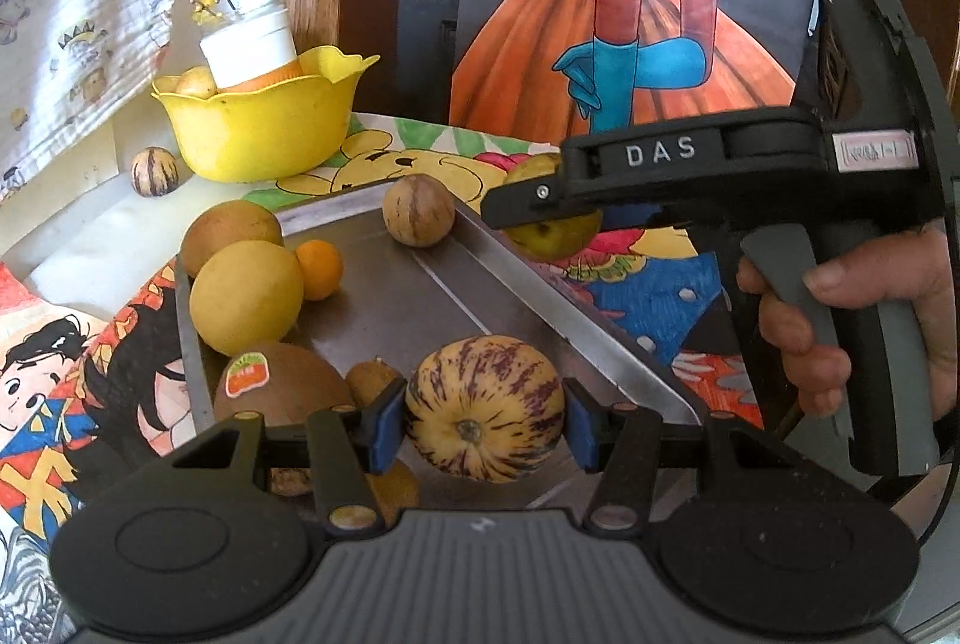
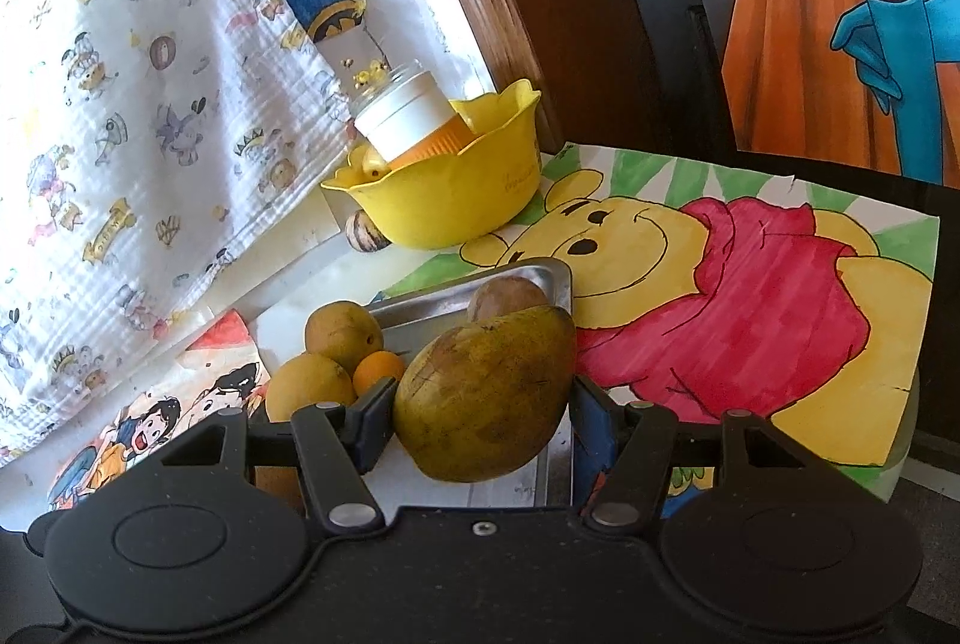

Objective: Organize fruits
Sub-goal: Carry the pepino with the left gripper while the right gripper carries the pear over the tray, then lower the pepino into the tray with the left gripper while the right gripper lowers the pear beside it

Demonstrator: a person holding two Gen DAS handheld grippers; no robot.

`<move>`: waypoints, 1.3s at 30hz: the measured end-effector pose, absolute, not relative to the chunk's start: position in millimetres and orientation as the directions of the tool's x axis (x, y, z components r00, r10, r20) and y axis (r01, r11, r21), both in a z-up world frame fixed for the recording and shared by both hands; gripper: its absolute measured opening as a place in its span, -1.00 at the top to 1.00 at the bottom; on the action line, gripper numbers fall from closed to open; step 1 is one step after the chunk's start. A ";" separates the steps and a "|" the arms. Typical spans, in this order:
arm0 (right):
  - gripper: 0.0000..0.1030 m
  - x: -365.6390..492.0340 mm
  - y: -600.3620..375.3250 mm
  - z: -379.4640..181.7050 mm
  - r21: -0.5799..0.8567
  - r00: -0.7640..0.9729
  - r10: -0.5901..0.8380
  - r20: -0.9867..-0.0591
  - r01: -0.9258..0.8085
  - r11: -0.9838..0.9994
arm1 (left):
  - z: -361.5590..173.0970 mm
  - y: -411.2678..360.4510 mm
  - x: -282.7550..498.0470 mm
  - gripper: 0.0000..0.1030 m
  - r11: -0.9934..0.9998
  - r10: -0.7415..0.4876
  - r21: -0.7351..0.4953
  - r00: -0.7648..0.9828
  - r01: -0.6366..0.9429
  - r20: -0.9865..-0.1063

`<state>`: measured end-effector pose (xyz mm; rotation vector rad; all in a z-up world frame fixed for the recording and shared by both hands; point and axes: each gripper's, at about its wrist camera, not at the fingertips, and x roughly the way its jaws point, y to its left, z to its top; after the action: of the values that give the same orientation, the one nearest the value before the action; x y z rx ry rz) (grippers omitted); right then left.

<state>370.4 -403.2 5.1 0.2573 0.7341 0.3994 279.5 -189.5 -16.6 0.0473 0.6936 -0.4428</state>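
Between the blue pads of the left gripper (image 1: 485,419) a round striped melon (image 1: 485,407) is pinched, just above the near end of the metal tray (image 1: 528,278). It looks firm and smooth, with a hard skin, so it may slip if it is squeezed too lightly. It is held at its widest part, one pad on each side, and that seems the best place to hold it. It is likely not very heavy.

A big yellow-green mango (image 2: 486,395) is pinched by the right gripper (image 2: 483,419) across its fat middle. It looks heavier and a bit soft, so it could be bruised by a hard squeeze. Whether it is lifted clear of the tray cannot be told.

On the tray, other fruits can be seen: two big yellow round ones, a small orange fruit (image 1: 318,269), a brown one with a sticker (image 1: 282,383) and a second striped fruit (image 1: 419,210) at the far corner.

Only in the left view are the right gripper's handle and the person's hand (image 1: 870,314) shown, and the striped melon too. Only in the right view is the mango's whole shape seen. In both views a yellow bowl (image 2: 444,203) with a jar in it is seen behind the tray, on the surface covered with cartoon drawings.
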 end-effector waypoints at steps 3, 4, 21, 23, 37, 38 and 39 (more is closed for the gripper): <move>-0.23 369.9 -403.3 3.3 0.361 0.666 0.444 -0.600 -0.270 0.893 | -18.9 -190.1 279.8 -0.12 0.911 -0.368 -0.102 0.677 0.399 -0.638; -0.23 369.4 -403.4 2.7 0.360 0.664 0.445 -0.601 -0.273 0.892 | -19.7 -189.8 279.8 -0.12 0.914 -0.363 -0.103 0.676 0.393 -0.641; -0.23 368.4 -399.6 -3.2 0.308 0.640 0.449 -0.623 -0.326 0.894 | -23.1 -190.3 280.7 -0.12 0.930 -0.317 -0.068 0.696 0.361 -0.645; -0.23 369.9 -396.9 -3.9 0.302 0.637 0.450 -0.626 -0.335 0.893 | -23.5 -191.3 280.8 -0.12 0.931 -0.310 -0.058 0.698 0.360 -0.645; -0.23 389.8 -378.1 -11.5 0.203 0.611 0.427 -0.667 -0.403 0.893 | -24.5 -195.1 276.8 -0.12 0.935 -0.287 -0.026 0.710 0.354 -0.643; -0.23 390.3 -376.8 -11.9 0.193 0.611 0.423 -0.668 -0.407 0.893 | -24.6 -195.2 276.6 -0.12 0.935 -0.286 -0.026 0.711 0.353 -0.643; -0.23 391.1 -375.5 -12.4 0.183 0.612 0.420 -0.670 -0.412 0.892 | -24.6 -195.4 276.6 -0.12 0.935 -0.286 -0.026 0.711 0.353 -0.642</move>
<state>391.1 -375.5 -12.4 0.0108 0.7759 0.4801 276.6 -195.4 -24.6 0.1014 0.6949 -0.3550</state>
